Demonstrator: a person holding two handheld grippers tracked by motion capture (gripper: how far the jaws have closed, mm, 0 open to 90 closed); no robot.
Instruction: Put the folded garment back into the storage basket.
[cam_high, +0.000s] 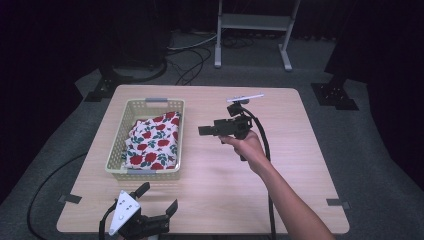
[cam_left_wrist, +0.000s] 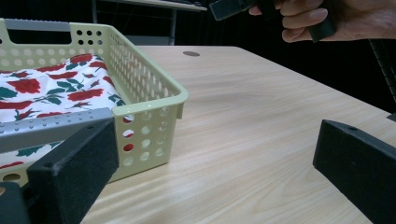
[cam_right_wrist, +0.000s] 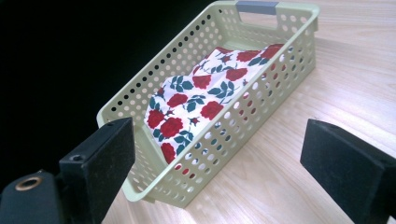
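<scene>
- Presently, right gripper (cam_high: 205, 130) hangs wide open, empty, above the table (cam_high: 280, 165).
- Floral cloth (cam_right_wrist: 196, 98) lies in the basket (cam_right_wrist: 140, 102), ahead between its jaws.
- Left gripper (cam_high: 157, 197): open, empty, basket's near end just ahead.
- Advice: descend squarely over the cloth, clearing the rim.

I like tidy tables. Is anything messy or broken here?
Nothing looks broken or spilled. The flowered cloth lies bunched up, not folded, inside the basket, which sits straight on the table.
</scene>
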